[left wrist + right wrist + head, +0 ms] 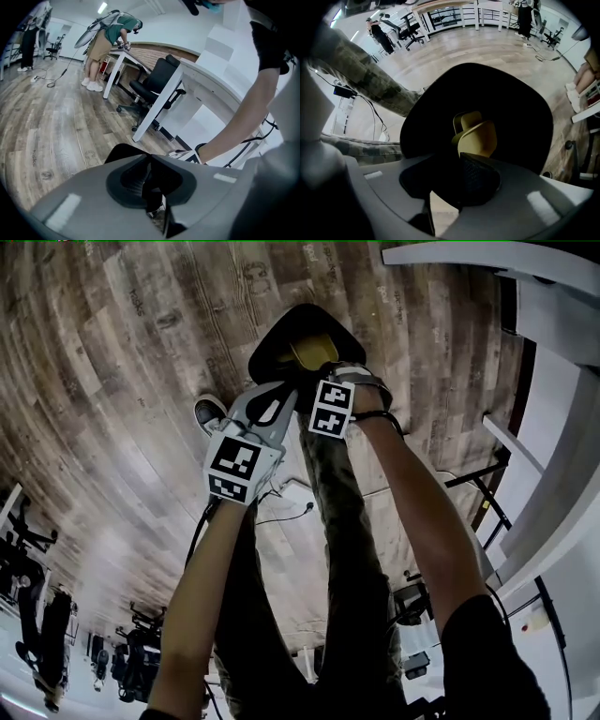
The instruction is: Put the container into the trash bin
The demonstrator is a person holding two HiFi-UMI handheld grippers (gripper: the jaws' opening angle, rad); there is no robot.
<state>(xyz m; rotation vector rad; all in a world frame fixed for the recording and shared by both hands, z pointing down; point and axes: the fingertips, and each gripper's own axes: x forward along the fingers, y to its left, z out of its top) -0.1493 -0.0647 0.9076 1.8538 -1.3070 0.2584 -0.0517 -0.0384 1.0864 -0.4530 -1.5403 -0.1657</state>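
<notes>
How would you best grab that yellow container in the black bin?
Probably its raised upper edge, coming straight down: the yellow container lies inside the trash bin, whose walls block every side, and only the top is open.

Floor (pixel 112 381): grey-brown wood-look planks, worn. Borne directly on it:
- black trash bin (pixel 323 317), stood upright, mouth open
- dark sneaker (pixel 208 412), planted near bin
- thin cable (pixel 281 519), trailed across planks
- black office chair (pixel 152 86), stood on castors well apart
</notes>
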